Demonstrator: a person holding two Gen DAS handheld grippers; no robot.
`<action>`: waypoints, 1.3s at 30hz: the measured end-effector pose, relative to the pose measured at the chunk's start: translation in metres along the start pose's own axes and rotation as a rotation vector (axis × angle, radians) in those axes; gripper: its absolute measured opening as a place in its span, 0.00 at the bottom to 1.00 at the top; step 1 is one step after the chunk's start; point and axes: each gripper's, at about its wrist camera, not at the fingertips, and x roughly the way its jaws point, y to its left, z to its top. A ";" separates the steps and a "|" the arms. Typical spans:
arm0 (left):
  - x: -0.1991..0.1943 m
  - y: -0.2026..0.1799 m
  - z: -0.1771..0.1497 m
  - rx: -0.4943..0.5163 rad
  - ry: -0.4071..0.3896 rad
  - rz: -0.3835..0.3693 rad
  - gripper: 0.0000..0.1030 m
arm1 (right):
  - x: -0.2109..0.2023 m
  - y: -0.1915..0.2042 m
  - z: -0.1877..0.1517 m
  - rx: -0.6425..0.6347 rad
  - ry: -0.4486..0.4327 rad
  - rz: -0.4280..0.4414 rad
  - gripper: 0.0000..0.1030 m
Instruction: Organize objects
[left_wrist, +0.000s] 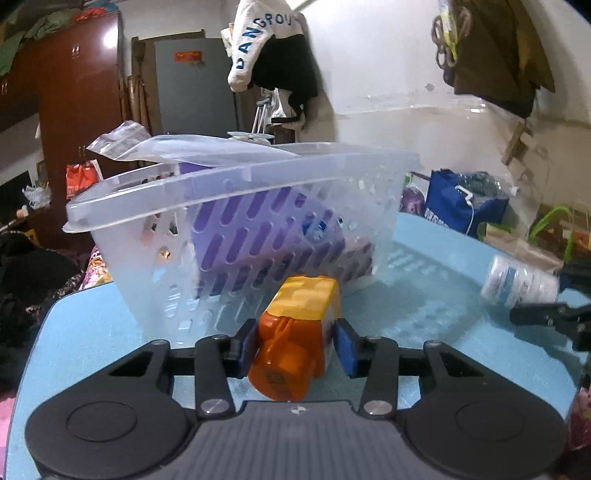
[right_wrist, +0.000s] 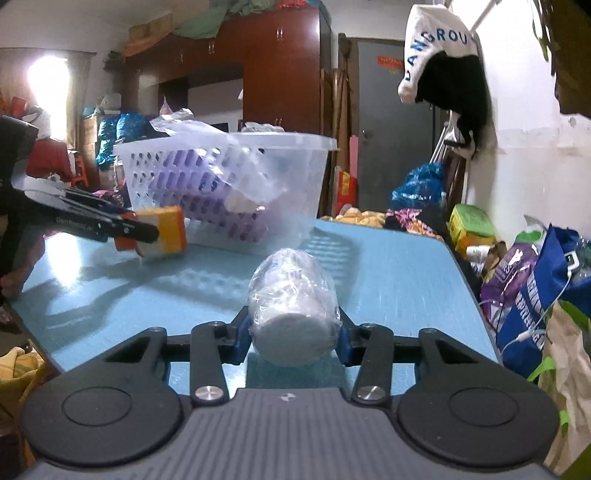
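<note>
An orange and yellow packet (left_wrist: 295, 332) lies on the blue table (left_wrist: 424, 295), just in front of a translucent slotted basket (left_wrist: 236, 206). My left gripper (left_wrist: 295, 347) is shut on the packet, one blue pad against each side. In the right wrist view the same packet (right_wrist: 168, 230) shows at the left, beside the basket (right_wrist: 229, 173). A white bottle wrapped in clear plastic (right_wrist: 293, 306) lies on its side on the table (right_wrist: 388, 266). My right gripper (right_wrist: 293, 334) is shut on it, pads on both flanks. The bottle (left_wrist: 517, 284) also shows at the left view's right edge.
The basket holds purple items, and a clear plastic bag (left_wrist: 177, 147) drapes over its rim. Blue bags and clutter (right_wrist: 535, 295) crowd the table's right edge. Clothes (right_wrist: 443, 66) hang on the wall. A dark wardrobe (right_wrist: 280, 74) stands behind. A person's hand (right_wrist: 14, 280) is at the left edge.
</note>
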 end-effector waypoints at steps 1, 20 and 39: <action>0.000 -0.001 0.000 0.002 -0.001 -0.004 0.46 | -0.001 0.001 0.001 0.000 -0.001 0.004 0.46; -0.070 -0.012 -0.009 -0.074 -0.206 -0.001 0.45 | -0.013 0.025 0.022 0.009 -0.087 0.091 0.46; -0.120 0.013 0.051 -0.112 -0.320 0.070 0.44 | -0.022 0.017 0.111 -0.003 -0.216 0.100 0.46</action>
